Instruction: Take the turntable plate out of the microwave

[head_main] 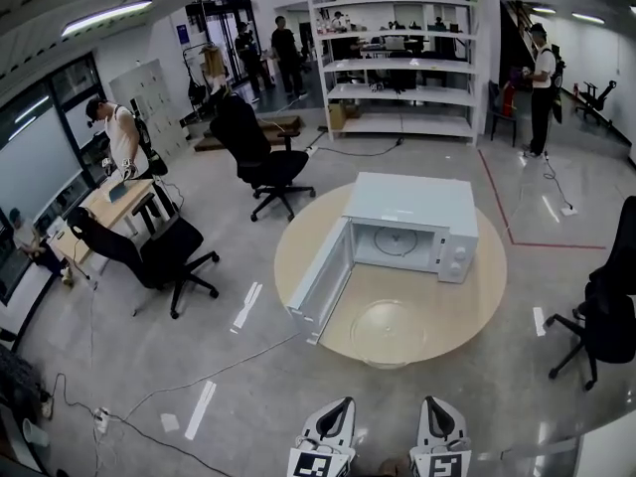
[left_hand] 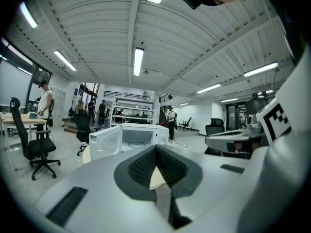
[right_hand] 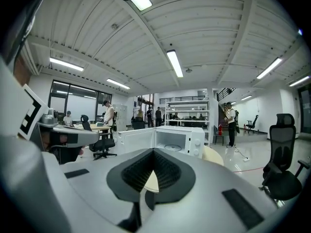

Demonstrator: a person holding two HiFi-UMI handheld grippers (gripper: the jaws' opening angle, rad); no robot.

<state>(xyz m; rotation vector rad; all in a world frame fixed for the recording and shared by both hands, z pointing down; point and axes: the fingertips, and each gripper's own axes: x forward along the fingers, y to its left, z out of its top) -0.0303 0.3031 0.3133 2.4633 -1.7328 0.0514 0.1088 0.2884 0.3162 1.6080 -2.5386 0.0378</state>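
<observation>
A white microwave [head_main: 412, 225] stands on a round wooden table [head_main: 298, 246] with its door [head_main: 320, 281] swung open to the left. The clear glass turntable plate [head_main: 390, 328] lies flat on the table in front of the microwave, near the front edge. Only the roller ring [head_main: 397, 241] shows inside the cavity. My left gripper [head_main: 328, 433] and right gripper [head_main: 440, 433] sit side by side at the bottom of the head view, well short of the table, both shut and empty. The left gripper [left_hand: 156, 151] and the right gripper [right_hand: 153, 152] point level at the microwave [left_hand: 130, 137] [right_hand: 167, 140].
Black office chairs stand at the left [head_main: 164, 251], behind the table [head_main: 260, 162] and at the right edge [head_main: 608, 311]. A cable [head_main: 189, 381] runs over the floor at the left. A white shelving unit [head_main: 397, 58] is at the back, a desk [head_main: 114, 202] at the left, several people around.
</observation>
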